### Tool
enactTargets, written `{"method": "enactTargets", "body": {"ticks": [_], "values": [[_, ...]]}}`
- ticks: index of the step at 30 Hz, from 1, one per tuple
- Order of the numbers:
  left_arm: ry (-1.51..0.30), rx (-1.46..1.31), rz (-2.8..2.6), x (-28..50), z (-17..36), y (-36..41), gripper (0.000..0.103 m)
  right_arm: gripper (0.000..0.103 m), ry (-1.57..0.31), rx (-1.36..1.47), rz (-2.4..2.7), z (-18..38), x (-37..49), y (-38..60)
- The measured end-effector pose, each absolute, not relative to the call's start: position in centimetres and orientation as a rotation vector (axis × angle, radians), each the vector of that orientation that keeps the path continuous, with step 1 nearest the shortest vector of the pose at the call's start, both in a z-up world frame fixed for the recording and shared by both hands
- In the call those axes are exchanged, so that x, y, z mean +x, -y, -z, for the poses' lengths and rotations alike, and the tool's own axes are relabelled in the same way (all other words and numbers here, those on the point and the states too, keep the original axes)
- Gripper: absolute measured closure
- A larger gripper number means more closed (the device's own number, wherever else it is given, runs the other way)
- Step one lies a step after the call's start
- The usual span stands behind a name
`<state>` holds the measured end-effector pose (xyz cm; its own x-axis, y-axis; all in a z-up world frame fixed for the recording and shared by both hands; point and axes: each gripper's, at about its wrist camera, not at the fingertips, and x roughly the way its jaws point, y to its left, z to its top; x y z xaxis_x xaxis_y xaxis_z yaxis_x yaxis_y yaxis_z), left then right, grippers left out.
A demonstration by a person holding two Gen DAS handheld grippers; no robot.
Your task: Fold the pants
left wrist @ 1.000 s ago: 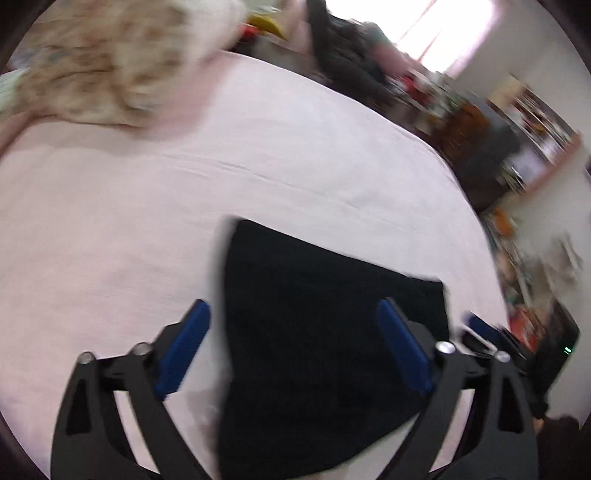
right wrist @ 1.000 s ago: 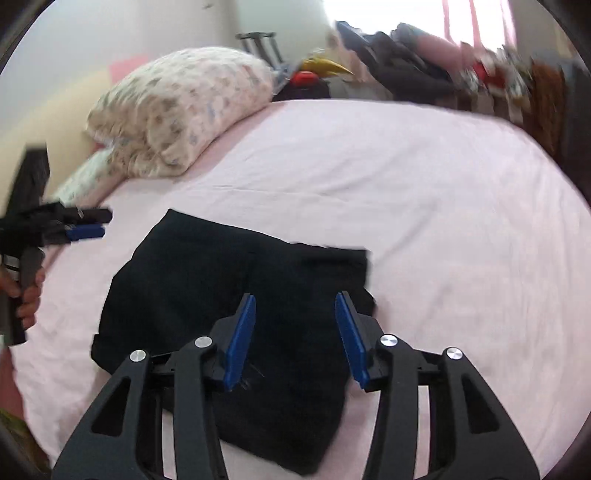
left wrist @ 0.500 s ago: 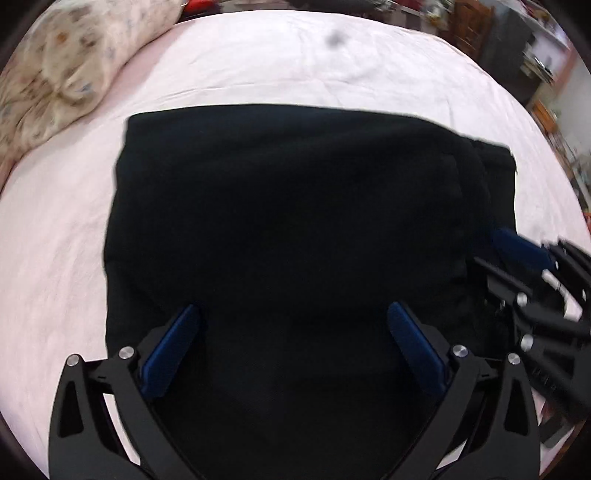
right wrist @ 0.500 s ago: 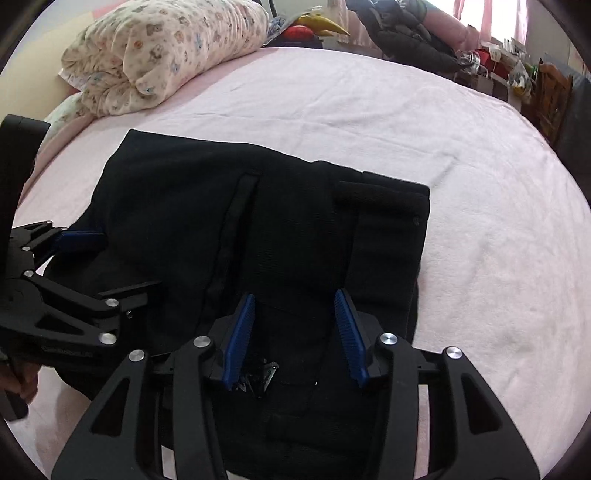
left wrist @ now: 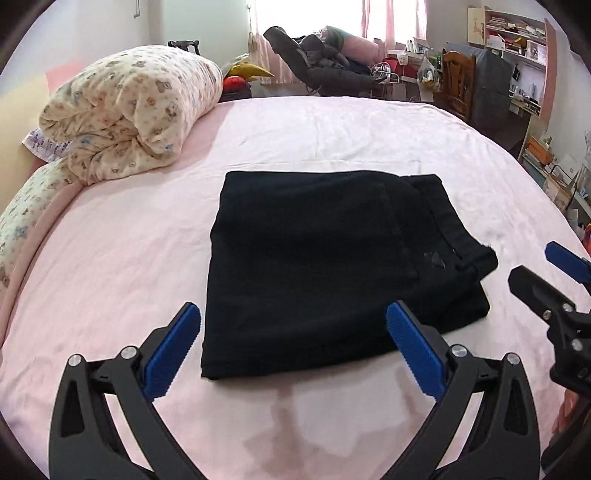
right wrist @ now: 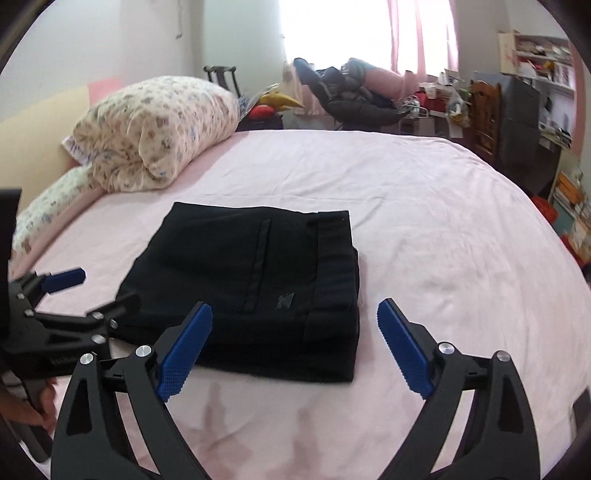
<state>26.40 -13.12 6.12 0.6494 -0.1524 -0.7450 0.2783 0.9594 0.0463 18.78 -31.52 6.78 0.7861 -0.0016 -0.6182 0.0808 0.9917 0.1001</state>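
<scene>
**A:** Where are the pants for you right now?

**B:** The black pants lie folded into a compact rectangle in the middle of the pink bed sheet. You see them straight ahead of both cameras. The waistband end sits on the right side of the stack, with a small grey logo showing on the top layer in the right wrist view.

**A:** And your left gripper?

**B:** Your left gripper has its blue pads spread wide, with nothing between them. It hangs over the sheet at the near edge of the pants, and the near corners of the stack show between the two pads. Whether the pads touch the cloth, I cannot tell.

**A:** The right one?

**B:** Your right gripper also stands wide apart and holds nothing. Its left pad overlaps the near edge of the pants in the view; its right pad is over bare sheet, beside the stack's right corner. From the left wrist view you catch it at the far right edge, clear of the pants.

**A:** Anything else on the bed?

**B:** A rolled, bear-printed comforter lies at the far left, well apart from the pants. Beyond the bed stand a dark reclining chair piled with clothes, a wooden chair and shelves.
</scene>
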Motion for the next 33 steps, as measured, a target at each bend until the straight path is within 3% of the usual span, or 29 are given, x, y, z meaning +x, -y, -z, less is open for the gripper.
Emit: {"method": "enactTargets", "body": {"ticks": [33], "values": [[-0.697,0.069,0.126,13.6,-5.7,6.0,0.002,0.009,-0.593,0.104,0.23,-6.7,7.9,25.3]]}}
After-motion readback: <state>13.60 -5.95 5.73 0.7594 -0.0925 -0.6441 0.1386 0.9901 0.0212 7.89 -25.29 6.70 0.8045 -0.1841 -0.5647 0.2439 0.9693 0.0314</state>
